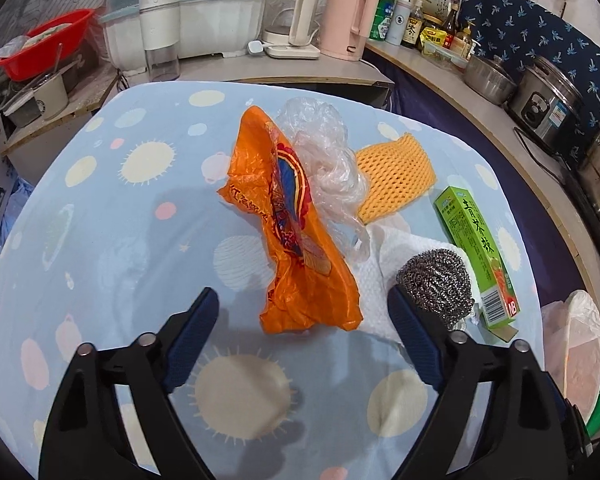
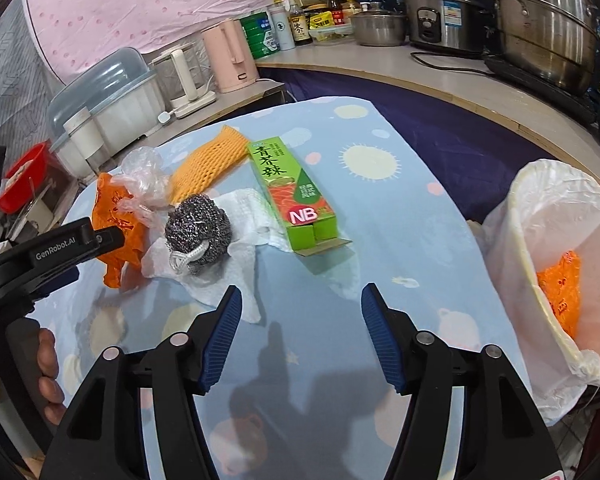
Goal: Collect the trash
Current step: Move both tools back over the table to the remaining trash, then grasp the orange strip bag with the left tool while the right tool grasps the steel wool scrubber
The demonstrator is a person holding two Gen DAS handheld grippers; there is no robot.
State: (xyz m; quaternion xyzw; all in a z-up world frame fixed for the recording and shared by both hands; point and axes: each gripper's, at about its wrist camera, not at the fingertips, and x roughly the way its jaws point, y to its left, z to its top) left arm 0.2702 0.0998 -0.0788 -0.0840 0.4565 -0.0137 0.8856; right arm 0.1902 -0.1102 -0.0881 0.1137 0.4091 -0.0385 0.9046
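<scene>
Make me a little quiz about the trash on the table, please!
1. True or false: the steel scrubber sits on the paper towel.
2. What colour is the box beside the scrubber?
3. What already lies in the trash bin? A) something orange B) a spoon C) a cup

Key: 1 true; 2 green; 3 A

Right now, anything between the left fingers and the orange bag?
Nothing visible. The left gripper is open with the orange bag's near end just beyond its fingertips, only bare tablecloth between. The steel scourer sits beside the right finger, off that line, on the paper towel.
</scene>
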